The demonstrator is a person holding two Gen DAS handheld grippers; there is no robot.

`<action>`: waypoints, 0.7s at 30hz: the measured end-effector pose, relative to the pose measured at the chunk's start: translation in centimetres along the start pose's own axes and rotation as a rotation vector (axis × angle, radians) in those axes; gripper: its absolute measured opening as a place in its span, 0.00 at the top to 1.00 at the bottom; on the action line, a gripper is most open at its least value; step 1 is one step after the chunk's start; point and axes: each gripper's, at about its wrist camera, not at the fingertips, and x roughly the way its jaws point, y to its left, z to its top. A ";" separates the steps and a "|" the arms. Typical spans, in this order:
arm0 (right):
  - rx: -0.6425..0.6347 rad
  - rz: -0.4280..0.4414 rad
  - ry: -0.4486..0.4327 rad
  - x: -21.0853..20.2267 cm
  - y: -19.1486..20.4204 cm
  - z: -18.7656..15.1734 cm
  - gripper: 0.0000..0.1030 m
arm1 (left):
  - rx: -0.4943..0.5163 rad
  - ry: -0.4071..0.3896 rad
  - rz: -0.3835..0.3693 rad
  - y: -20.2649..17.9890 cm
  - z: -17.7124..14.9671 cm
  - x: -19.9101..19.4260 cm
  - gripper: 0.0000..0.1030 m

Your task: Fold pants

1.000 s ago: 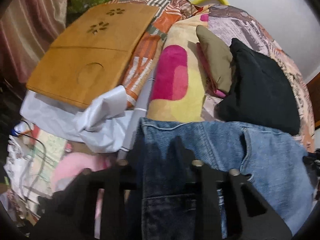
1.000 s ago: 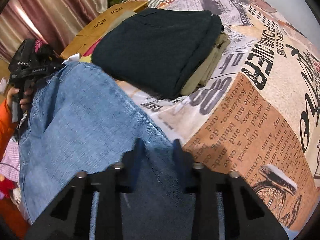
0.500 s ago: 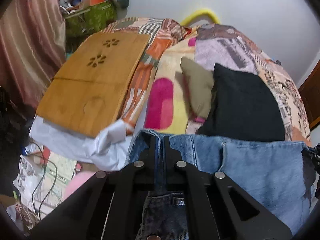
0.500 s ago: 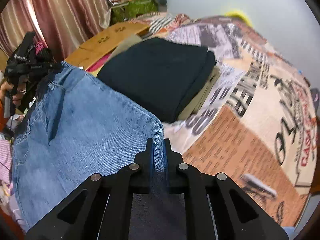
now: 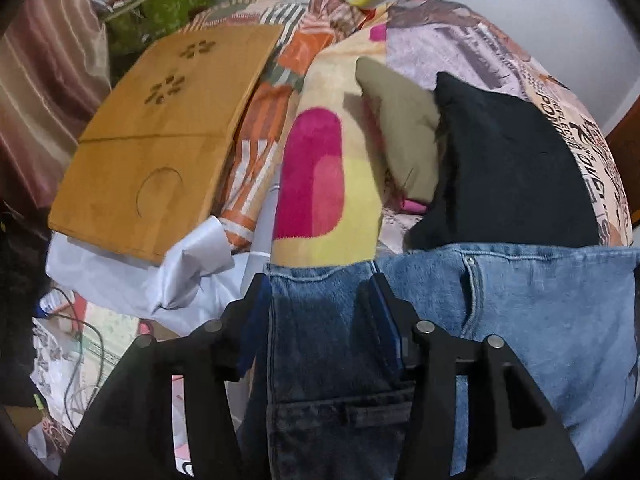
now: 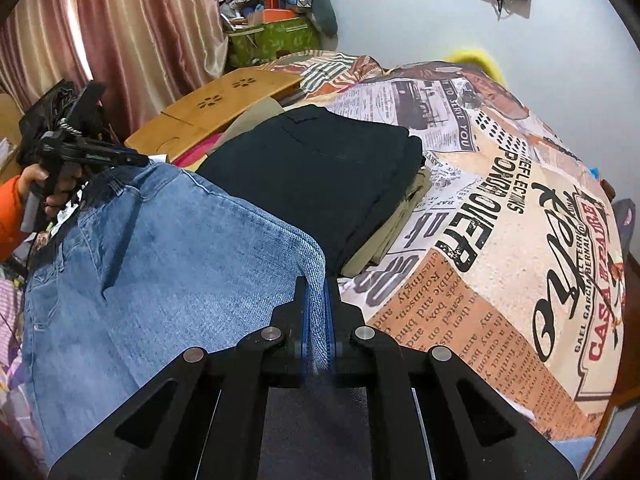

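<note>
Now the jeans point(image 6: 168, 264) hang stretched between both hands over the bed point(image 6: 500, 208), long axis running across. Right gripper point(image 6: 317, 304) pinches one waist corner tight; left gripper point(image 5: 320, 296) is opening, denim loose between its fingers. Bedsheet print reads "PONDOVER", "CASA".
</note>
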 end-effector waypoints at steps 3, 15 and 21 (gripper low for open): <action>0.005 -0.001 0.009 0.6 -0.1 -0.2 0.94 | -0.059 0.039 -0.048 1.3 0.3 0.9 0.52; 0.048 0.026 0.031 1.8 -0.9 -0.7 0.94 | -0.111 0.076 -0.142 2.6 0.1 2.2 0.72; 0.040 0.011 0.016 1.2 -0.9 -0.4 0.94 | -0.079 -0.013 -0.028 1.4 0.4 0.2 0.97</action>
